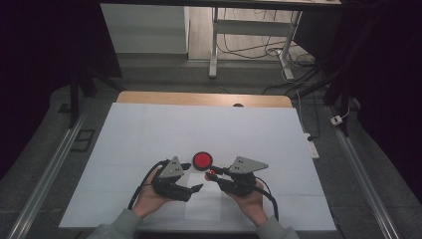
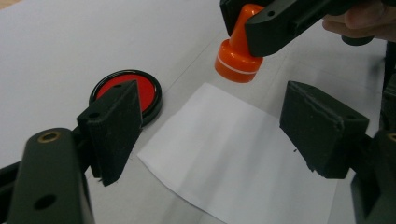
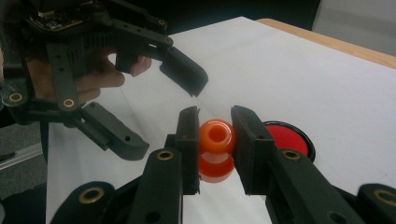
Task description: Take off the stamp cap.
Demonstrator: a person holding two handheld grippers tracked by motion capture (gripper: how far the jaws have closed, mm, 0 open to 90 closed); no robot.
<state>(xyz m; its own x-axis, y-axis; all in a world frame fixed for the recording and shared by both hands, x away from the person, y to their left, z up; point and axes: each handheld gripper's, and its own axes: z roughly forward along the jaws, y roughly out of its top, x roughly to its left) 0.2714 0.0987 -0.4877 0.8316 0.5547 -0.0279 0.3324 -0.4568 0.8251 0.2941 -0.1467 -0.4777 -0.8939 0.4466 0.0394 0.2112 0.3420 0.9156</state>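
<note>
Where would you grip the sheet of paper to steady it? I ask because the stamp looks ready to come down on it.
Judging by its pose, take the sheet of paper at a free edge or corner: it lies flat, so jaws must slide in low from the side. The open left gripper hangs over it, while the right gripper holds the orange stamp by its neck.

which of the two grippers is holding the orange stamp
The right gripper: its jaws are shut on the orange stamp. The left gripper is open with nothing between its jaws.
</note>
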